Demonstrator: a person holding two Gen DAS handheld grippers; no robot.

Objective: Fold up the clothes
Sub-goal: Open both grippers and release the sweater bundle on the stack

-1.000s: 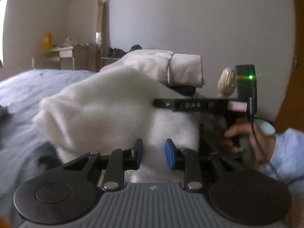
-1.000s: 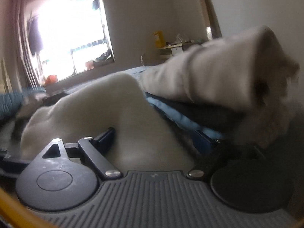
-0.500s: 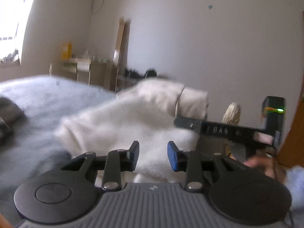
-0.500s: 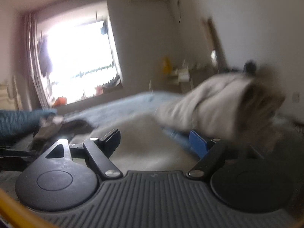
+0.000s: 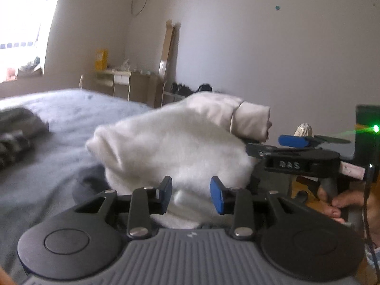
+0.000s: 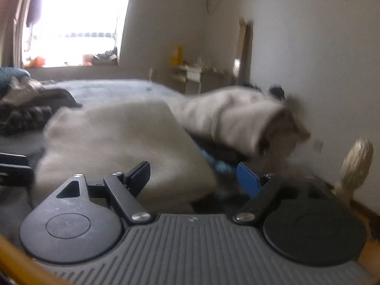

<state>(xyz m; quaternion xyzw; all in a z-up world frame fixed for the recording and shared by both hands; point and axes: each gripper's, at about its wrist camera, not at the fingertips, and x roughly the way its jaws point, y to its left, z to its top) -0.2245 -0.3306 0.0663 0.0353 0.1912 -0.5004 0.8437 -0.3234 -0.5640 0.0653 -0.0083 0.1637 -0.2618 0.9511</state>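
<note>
Two grippers faced a white fleecy garment that lay bunched on the grey-blue bed, close to the pale wall. On top of the white garment sat a beige rolled piece of clothing, its cuffed end pointing toward the wall. The left gripper had its jaws apart with a clear gap between the blue pads, the white fabric lying just past them and not pinched. The right gripper was spread wider, its jaws parted around the near edge of the same white garment, with the beige roll above and blurred; whether its pads touched the cloth could not be told. From the left camera the right gripper showed side-on under the beige roll, held by a hand. Dark clothes lay well apart on the far side of the bed, near the bright window.
</note>
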